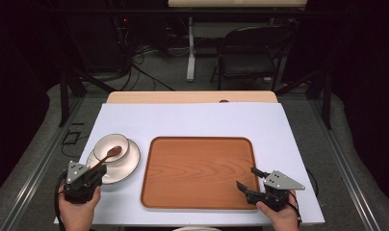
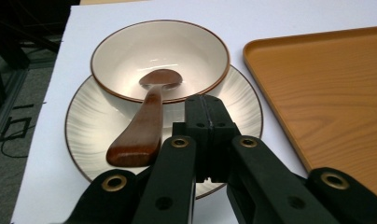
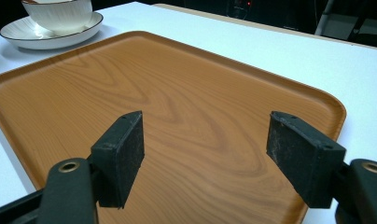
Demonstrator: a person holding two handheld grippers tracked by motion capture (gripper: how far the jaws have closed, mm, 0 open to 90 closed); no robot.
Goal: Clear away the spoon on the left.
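My left hand-held gripper [image 2: 206, 105] had its two black, matte jaws pressed flat together with nothing between them, their square tips poised over the near rim of the plate [image 2: 86, 126]. Just to the left of those jaws lay the wooden spoon [image 2: 144, 123], smooth and glossy reddish-brown, its broad rounded handle end resting on the plate and its oval head tipped into the bowl [image 2: 130, 53]. The jaws stood beside the spoon's handle, not on it. The bowl was round, cream-glazed with a thin brown line at the lip, and it sat on the plate, which was wider, shallow, off-white with fine radiating streaks and a dark edge. Both stood on the white, matte covering of the table [image 1: 192, 120].

To the right of that gripper lay the tray [image 1: 197, 168], a flat rounded rectangle with a low raised lip and a printed orange-brown wood grain.

My right hand-held gripper [image 3: 205, 154] was spread wide, its blocky pads [image 3: 123, 154] faced with rough dark foam, hovering over the tray's near right corner and gripping nothing. Ahead and far to the left of it I could see the bowl and plate at the tray's other side.
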